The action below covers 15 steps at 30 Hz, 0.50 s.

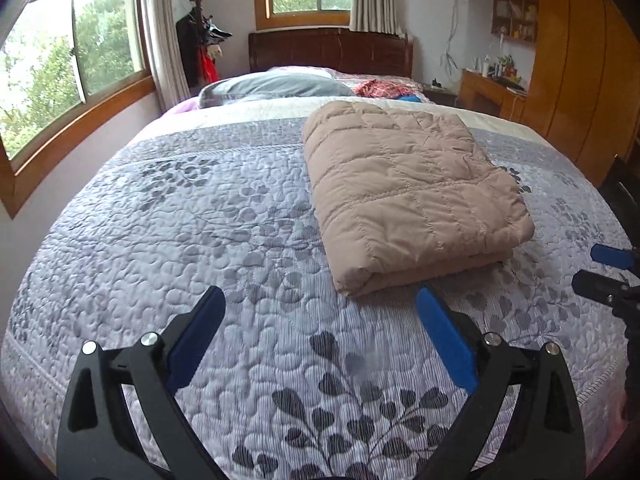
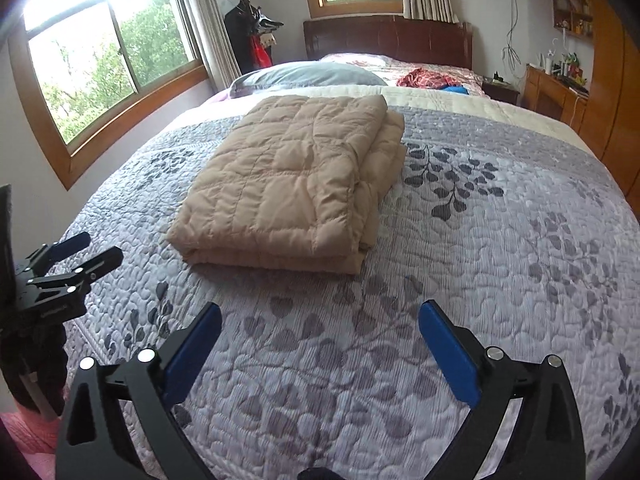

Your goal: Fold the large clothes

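Note:
A tan quilted garment [image 1: 412, 192] lies folded into a thick rectangle on the bed, also seen as the tan bundle [image 2: 296, 184] in the right wrist view. My left gripper [image 1: 320, 300] hovers open above the bedspread, just short of the bundle's near corner, nothing between its blue pads. My right gripper [image 2: 320, 316] is open too, a little back from the bundle's near edge, holding nothing. Each gripper shows in the other's view: the right gripper [image 1: 600, 268] at the right edge, the left gripper [image 2: 88, 250] at the left edge, both with their jaws apart.
The bed carries a grey-lilac leaf-patterned bedspread [image 2: 500, 260]. A grey pillow [image 1: 276, 86] and red-checked cloth [image 1: 380, 89] lie near the dark headboard [image 1: 332, 50]. Windows line the left wall; a coat stand [image 1: 200, 40] stands in the corner. Wooden wardrobe and desk [image 1: 492, 88] stand right.

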Each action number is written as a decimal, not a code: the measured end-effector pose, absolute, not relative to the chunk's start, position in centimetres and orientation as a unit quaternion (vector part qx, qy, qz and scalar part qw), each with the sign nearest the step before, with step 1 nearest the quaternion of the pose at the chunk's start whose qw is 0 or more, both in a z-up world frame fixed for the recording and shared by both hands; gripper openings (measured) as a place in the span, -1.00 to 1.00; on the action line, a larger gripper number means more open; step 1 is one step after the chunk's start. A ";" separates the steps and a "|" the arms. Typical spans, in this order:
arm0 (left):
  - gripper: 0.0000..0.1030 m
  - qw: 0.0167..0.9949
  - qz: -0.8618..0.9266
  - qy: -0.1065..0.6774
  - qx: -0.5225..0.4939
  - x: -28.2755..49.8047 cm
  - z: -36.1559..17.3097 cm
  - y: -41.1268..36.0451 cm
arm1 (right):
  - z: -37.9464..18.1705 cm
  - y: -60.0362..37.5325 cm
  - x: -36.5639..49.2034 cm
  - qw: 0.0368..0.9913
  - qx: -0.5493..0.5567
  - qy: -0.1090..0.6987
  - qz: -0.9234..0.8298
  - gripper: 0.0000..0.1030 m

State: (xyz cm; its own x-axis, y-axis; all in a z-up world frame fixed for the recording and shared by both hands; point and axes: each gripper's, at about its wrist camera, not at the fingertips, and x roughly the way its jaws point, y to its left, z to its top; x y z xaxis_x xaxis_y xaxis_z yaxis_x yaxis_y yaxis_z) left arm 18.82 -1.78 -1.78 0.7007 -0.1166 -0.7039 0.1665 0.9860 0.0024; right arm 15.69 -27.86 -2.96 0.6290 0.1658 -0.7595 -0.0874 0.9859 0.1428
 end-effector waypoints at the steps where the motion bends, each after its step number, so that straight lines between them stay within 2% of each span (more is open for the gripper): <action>1: 0.87 0.922 -0.075 0.379 0.033 18.5 -1.6 -1.8 | -3.0 -27.8 15.5 0.901 0.047 0.425 0.070 0.92; 15: 0.87 0.924 -0.072 0.374 0.021 15.5 -0.6 -1.3 | -2.3 -27.4 13.4 0.902 0.056 0.423 0.061 0.92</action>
State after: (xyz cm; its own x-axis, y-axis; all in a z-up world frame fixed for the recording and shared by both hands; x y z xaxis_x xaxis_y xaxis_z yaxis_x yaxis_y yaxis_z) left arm 15.52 -1.32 -0.65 0.7094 -0.1180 -0.6949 0.1498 0.9886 -0.0149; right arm 13.37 -27.40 -2.28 0.6344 0.1582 -0.7566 -0.0630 0.9862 0.1534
